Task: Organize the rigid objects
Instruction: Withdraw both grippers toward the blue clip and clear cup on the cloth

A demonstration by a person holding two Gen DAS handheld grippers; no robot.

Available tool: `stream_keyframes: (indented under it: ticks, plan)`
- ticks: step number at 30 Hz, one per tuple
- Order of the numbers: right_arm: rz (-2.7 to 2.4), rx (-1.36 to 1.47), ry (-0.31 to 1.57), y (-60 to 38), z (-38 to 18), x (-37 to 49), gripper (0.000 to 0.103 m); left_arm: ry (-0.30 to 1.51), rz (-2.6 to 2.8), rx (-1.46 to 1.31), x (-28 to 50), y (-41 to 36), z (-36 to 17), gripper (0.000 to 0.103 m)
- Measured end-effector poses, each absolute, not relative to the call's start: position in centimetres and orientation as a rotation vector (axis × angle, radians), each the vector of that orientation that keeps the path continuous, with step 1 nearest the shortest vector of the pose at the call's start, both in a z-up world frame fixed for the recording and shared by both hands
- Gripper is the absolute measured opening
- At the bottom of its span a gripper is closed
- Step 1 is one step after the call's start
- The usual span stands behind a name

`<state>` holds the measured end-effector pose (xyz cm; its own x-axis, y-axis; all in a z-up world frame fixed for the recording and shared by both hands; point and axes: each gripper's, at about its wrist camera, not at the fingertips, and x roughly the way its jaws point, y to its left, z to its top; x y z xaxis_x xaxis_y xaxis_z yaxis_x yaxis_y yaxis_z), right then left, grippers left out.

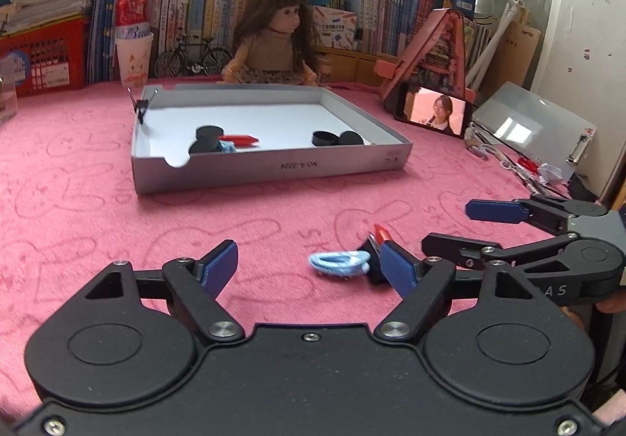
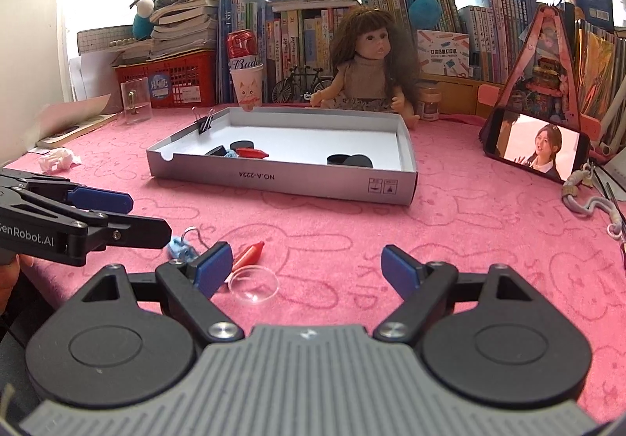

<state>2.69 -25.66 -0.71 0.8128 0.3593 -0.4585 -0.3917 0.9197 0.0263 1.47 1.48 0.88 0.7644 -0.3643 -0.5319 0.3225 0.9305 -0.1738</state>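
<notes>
1. Lying on the pink cloth, near the camera, is a small cluster of loose things: a light blue clip, a red piece and a black binder clip tucked against it.
2. Seen from the right wrist, a clear round lens rests on the cloth just right of that gripper's left pad, with the red piece just beyond it.
3. Left gripper hovers low over the cloth with its jaws spread wide and nothing clamped; the blue clip sits between the pads, closer to the right one, and I cannot tell whether that pad touches the black clip.
4. Right gripper also stands wide open and empty, with bare cloth between its pads.
5. Both grippers come together at the cluster, the left one reaching in from the left and the right one from the right.
6. Farther off sits a shallow grey box, open on top.
7. Inside it, at the left, lie black discs, another red piece and a bit of blue; at the right are two more black discs.
8. A second binder clip grips the box's far left wall.
9. Behind the box a doll sits before rows of books, and a phone leans at the right.
</notes>
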Motion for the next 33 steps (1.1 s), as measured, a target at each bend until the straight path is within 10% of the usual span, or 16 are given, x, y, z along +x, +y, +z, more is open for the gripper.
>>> stream_keyframes:
  ticks: [33]
  plan:
    - [0.379, 0.014, 0.507, -25.1, -2.0, 2.6, 0.088, 0.592, -0.334, -0.094, 2.9, 0.0, 0.1, 0.035]
